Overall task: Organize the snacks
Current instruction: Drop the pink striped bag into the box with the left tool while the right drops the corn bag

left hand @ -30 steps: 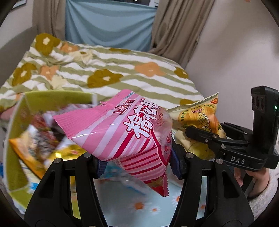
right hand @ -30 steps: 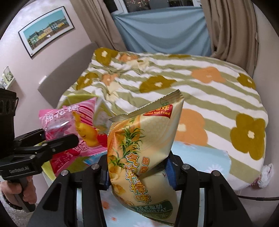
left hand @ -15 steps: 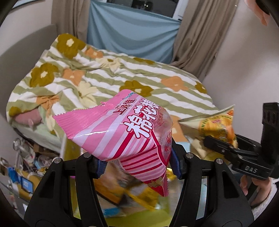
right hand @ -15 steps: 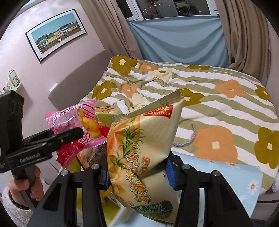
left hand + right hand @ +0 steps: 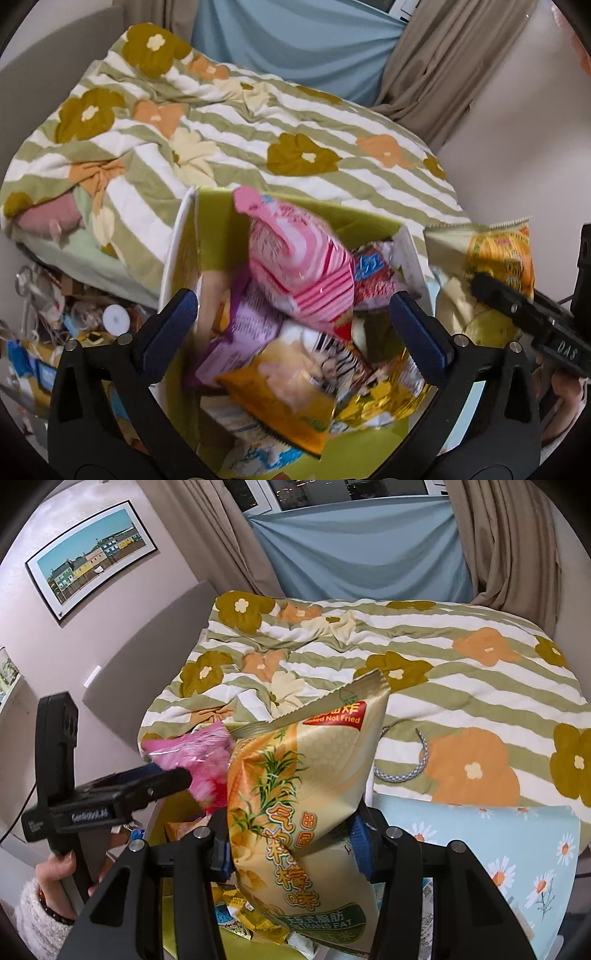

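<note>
In the left wrist view my left gripper (image 5: 293, 310) hangs over a green box (image 5: 221, 229) that holds several snack packs. Its jaws are opening wide. A pink striped snack bag (image 5: 299, 266) lies loose between the pads, blurred, tipping down onto the packs below; neither pad touches it. My right gripper (image 5: 291, 845) is shut on a yellow snack bag (image 5: 295, 782) that stands upright in its jaws. In the left wrist view that yellow bag (image 5: 495, 254) sits just right of the box. The right wrist view catches my left gripper (image 5: 147, 779) with the pink bag (image 5: 195, 757) blurred beside it.
Behind the box lies a bed with a green-striped flowered quilt (image 5: 258, 122). A light blue daisy cloth (image 5: 480, 834) covers the surface to the right. A braided cord (image 5: 406, 771) lies on the quilt. Small clutter (image 5: 74, 317) fills the low left corner beside the box.
My left gripper has opened and let go of the pink bag, which now drops into the green box. Both grippers have swung across until the box is beneath them. The right still grips the yellow bag.
</note>
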Demonstrator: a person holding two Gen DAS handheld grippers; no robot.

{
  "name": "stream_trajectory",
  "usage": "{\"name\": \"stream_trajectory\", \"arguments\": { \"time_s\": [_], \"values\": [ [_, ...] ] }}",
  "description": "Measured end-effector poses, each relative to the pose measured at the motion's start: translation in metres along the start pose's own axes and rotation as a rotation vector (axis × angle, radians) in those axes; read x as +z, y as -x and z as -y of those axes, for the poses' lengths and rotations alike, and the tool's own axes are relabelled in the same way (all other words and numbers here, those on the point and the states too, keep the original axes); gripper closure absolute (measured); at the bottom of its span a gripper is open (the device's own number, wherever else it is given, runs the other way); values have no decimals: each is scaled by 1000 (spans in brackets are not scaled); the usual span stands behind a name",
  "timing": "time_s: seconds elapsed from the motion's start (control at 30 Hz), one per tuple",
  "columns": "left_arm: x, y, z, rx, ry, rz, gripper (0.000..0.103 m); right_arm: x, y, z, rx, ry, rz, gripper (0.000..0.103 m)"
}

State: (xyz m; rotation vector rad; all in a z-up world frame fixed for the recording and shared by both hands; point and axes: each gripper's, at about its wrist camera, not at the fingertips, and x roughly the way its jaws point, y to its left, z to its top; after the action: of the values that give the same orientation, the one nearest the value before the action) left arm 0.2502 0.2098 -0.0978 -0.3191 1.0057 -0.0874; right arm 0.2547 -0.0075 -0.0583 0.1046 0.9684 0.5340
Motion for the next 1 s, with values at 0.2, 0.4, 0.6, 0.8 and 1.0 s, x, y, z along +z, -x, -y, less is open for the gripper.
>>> {"name": "stream_trajectory", "arguments": {
  "time_s": [0.2, 0.4, 0.6, 0.8, 1.0],
  "values": [
    [-19, 23, 1, 17, -31, 27, 0, -1, 8, -11, -5, -5, 10, 58],
    [-25, 44, -1, 34, -47, 60, 0, -1, 13, -30, -2, 4, 17, 58],
    [-32, 59, 3, 55, -60, 82, 0, -4, 2, -41, -18, -35, -3, 54],
    [-48, 57, 5, 68, -76, 64, 0, -17, 6, -46, -28, -47, 44, 0],
    [-62, 57, 7, 65, -82, 54, 0, -31, 20, -45, -79, -17, 70, 0]
  ]
}}
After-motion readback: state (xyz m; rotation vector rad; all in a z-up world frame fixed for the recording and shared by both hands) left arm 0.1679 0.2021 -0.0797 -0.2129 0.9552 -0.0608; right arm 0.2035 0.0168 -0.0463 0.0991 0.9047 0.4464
